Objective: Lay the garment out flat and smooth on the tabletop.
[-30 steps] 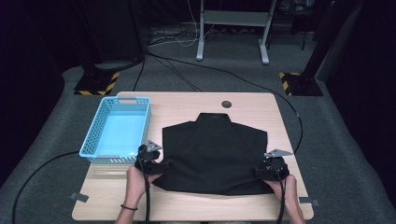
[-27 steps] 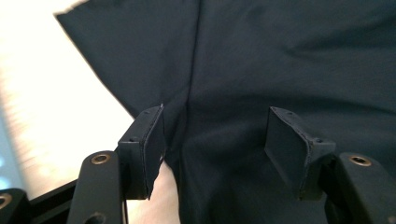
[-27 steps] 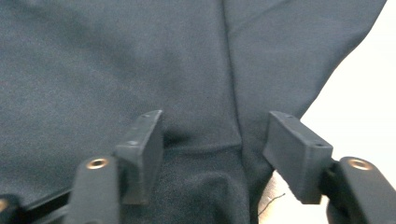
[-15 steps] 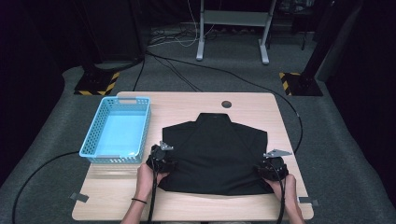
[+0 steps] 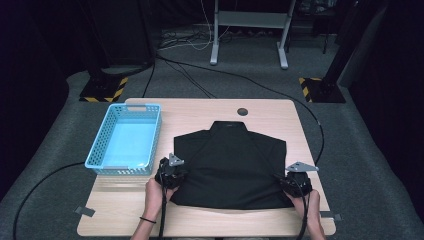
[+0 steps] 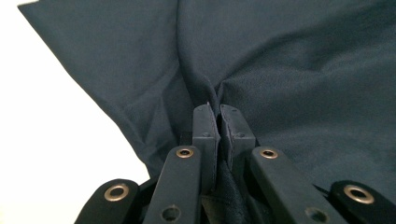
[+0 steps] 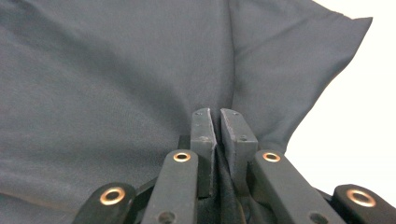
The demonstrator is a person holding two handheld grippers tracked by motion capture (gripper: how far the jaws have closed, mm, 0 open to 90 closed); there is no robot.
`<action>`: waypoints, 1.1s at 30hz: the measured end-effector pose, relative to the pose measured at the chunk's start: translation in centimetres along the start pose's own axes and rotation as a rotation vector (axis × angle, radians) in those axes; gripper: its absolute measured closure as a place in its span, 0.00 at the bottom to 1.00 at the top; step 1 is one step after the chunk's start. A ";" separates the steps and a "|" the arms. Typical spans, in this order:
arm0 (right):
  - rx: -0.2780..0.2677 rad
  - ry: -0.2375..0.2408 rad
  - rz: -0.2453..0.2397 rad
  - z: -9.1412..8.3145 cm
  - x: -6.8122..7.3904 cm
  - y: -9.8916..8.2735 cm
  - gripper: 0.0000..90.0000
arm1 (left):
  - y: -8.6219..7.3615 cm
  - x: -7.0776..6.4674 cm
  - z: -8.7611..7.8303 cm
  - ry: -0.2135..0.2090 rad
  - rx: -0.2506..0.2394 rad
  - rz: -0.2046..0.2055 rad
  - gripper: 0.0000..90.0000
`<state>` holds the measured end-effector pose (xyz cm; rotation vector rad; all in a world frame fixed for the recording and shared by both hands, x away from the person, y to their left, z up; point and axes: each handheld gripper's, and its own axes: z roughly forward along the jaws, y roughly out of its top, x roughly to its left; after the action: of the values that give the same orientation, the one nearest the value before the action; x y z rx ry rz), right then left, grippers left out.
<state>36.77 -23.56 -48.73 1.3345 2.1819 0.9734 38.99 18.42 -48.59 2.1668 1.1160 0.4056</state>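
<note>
Flat, black shirt, collar pointing away.

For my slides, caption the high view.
Both claws, left and right, pinch a black shirt's lower corners beside a blue basket.

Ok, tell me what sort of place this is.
Probably a lab or studio set up for recording, not a home: a lone wooden table on grey carpet, cables running across the floor, and stand bases marked with hazard tape in a dark room.
</note>
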 end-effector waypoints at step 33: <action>0.017 -0.023 -0.026 1.4 -0.1 0.0 0.69 | 0.0 0.8 0.3 0.010 0.006 -0.069 0.67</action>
<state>37.70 -23.19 -49.67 1.3147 2.1903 0.9272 39.60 18.90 -48.82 2.1268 1.1951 0.3833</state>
